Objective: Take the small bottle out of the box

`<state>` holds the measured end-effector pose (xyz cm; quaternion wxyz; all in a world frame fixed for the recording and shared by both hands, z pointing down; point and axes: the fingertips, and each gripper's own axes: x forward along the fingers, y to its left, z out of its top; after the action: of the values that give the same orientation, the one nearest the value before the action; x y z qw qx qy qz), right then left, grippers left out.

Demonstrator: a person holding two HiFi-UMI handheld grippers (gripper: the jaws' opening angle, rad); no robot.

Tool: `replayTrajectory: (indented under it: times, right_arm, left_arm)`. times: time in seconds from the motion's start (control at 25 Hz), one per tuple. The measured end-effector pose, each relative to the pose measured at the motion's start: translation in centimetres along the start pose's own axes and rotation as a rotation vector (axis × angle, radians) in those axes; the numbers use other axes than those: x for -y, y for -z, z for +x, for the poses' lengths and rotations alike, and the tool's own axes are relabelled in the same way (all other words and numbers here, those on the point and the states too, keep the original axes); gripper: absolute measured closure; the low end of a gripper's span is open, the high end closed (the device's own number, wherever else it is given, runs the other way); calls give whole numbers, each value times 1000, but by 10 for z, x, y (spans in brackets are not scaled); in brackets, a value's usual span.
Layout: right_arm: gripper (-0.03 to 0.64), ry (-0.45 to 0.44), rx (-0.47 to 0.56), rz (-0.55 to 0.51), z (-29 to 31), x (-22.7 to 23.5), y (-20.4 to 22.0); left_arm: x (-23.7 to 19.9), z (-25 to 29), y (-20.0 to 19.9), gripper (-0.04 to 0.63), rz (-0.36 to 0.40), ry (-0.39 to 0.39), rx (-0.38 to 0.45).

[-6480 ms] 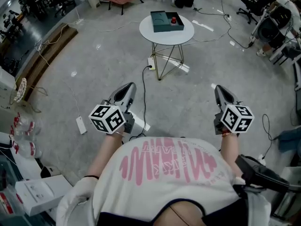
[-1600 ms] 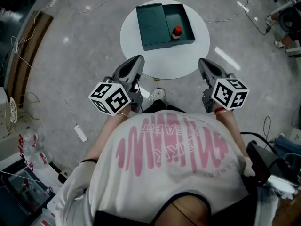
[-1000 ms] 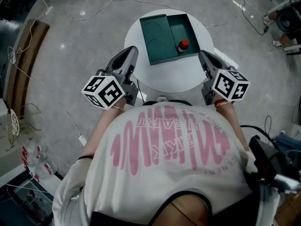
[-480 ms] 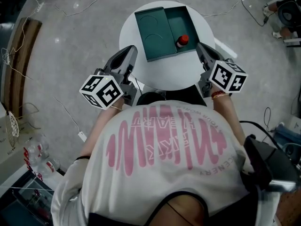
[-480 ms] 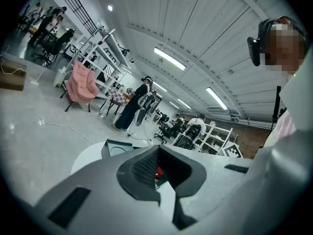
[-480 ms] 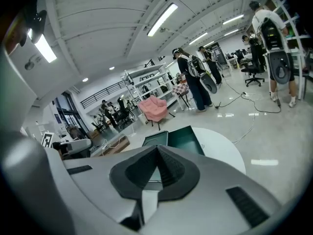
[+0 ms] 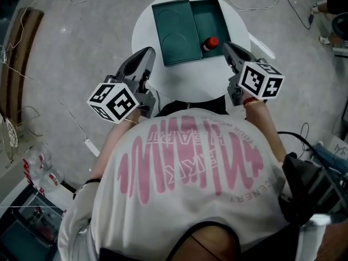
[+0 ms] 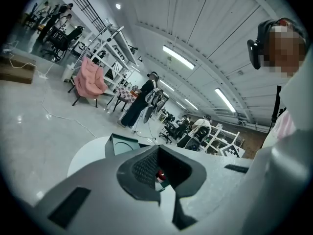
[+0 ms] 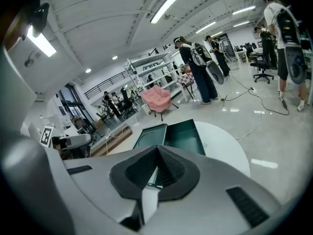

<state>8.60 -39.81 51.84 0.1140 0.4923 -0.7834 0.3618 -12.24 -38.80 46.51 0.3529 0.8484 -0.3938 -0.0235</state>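
While both sets of jaws are closed and empty, L gripper (image 7: 147, 53) and R gripper (image 7: 228, 47) hover over near edge of round table (image 7: 190, 86). Small bottle (image 7: 209, 43), red cap: in green box (image 7: 211, 16), R compartment, by near wall. Pink lettering on shirt (image 7: 190, 167): not legible.

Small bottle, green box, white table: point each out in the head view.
small bottle (image 7: 211, 42), head view, on its red cap.
green box (image 7: 209, 16), head view, bare floor of right compartment.
white table (image 7: 187, 83), head view, bare top near the person.
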Motion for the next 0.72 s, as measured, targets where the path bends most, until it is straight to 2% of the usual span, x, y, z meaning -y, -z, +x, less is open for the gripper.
replayTrajectory:
  times: [0.16,0.4,0.6,0.68,0.72]
  right_arm:
    - [614,-34,-52,-25,14,1,-3]
    - [614,-109,-132,-59,38,31,18]
    - [612,-162,-183,-94,42,8,7]
    - [569,-190,-208,-115,44,5,7]
    - [501,-207,-219,-123,45,5,8]
  left_arm:
    - [-4,10,0,588,-20,-28,4]
    - [-4,55,28,588,-35,-69,6]
    - [1,52,15,588,-59,-93,8]
    - [2,53,15,588,-67,-108,16]
    - [3,54,15,588,-70,-116,20]
